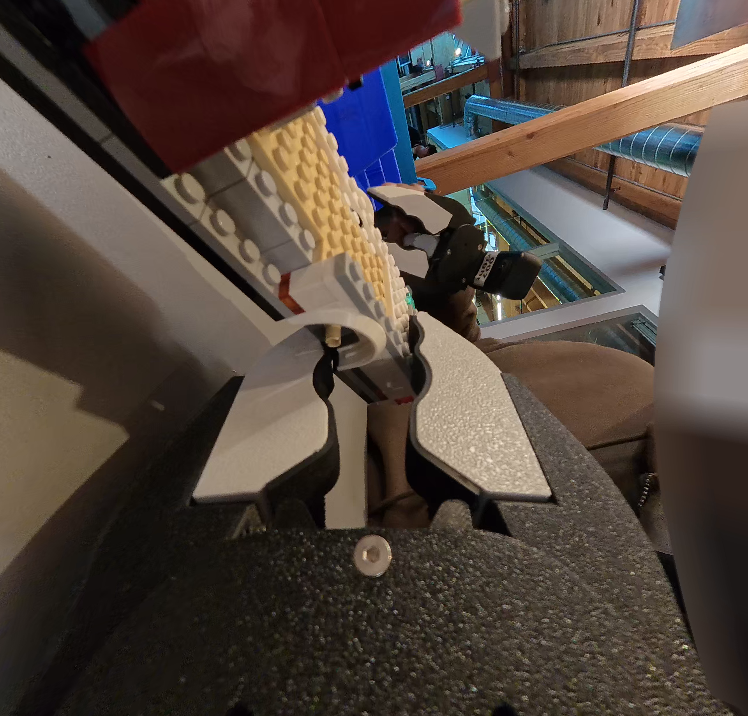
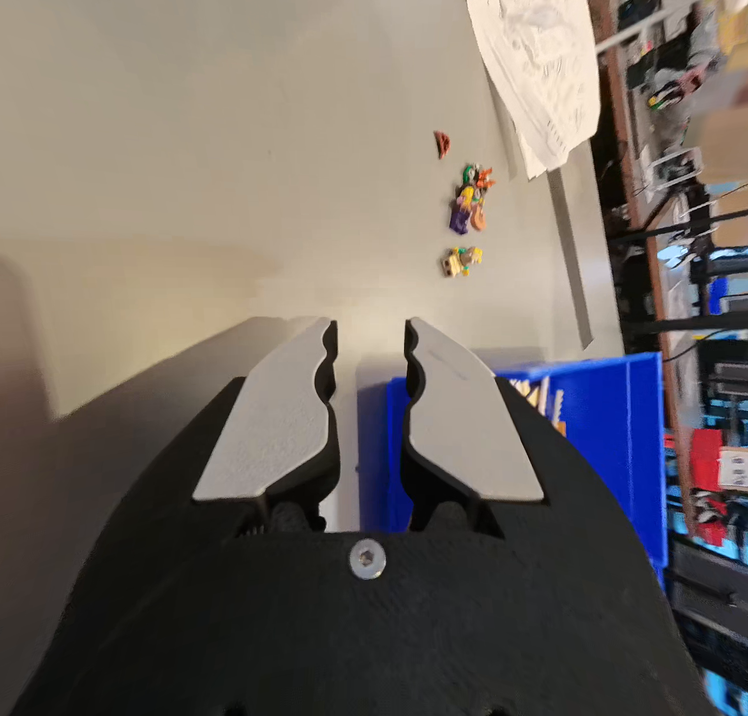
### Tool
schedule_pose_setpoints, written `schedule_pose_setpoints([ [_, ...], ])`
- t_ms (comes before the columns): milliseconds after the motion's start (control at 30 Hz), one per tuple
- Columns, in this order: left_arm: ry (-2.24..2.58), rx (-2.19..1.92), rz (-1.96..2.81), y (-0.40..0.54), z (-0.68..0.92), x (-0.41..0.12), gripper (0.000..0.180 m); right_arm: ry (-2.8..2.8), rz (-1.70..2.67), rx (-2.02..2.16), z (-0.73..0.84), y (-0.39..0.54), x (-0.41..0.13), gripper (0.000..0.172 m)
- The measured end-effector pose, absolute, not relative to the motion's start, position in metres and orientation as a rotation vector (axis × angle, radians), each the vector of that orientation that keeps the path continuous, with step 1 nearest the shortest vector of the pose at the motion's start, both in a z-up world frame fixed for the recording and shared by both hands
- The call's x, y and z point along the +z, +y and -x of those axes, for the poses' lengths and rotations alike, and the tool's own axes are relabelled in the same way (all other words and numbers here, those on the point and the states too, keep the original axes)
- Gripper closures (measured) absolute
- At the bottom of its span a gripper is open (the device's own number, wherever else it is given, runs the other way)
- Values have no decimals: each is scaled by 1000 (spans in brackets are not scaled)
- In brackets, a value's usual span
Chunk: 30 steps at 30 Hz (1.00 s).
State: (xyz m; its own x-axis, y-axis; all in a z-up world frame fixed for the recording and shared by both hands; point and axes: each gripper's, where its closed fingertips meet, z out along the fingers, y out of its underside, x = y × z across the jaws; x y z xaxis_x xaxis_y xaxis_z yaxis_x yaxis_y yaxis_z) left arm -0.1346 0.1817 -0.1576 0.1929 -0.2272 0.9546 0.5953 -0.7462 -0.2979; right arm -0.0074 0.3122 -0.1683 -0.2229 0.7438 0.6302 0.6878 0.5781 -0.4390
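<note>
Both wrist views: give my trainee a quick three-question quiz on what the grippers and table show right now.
1. True or false: the left gripper is clamped on the studded brick build.
2. What lies between the fingers of the right gripper? A) a minifigure B) nothing C) a paper sheet
3. Fill in: the bin beside the right gripper is coloured ____.

Key: 1 true, its pads press the build's white end. 2 B, the jaws stand apart over bare table; the minifigures lie farther off. 3 blue.
</note>
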Motion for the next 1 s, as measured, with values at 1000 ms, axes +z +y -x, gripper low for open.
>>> schedule_pose_setpoints([
  [1000,-346,-1626,1825,182,135,-158,145,-2046,1589,441,-41,306,-218,154],
])
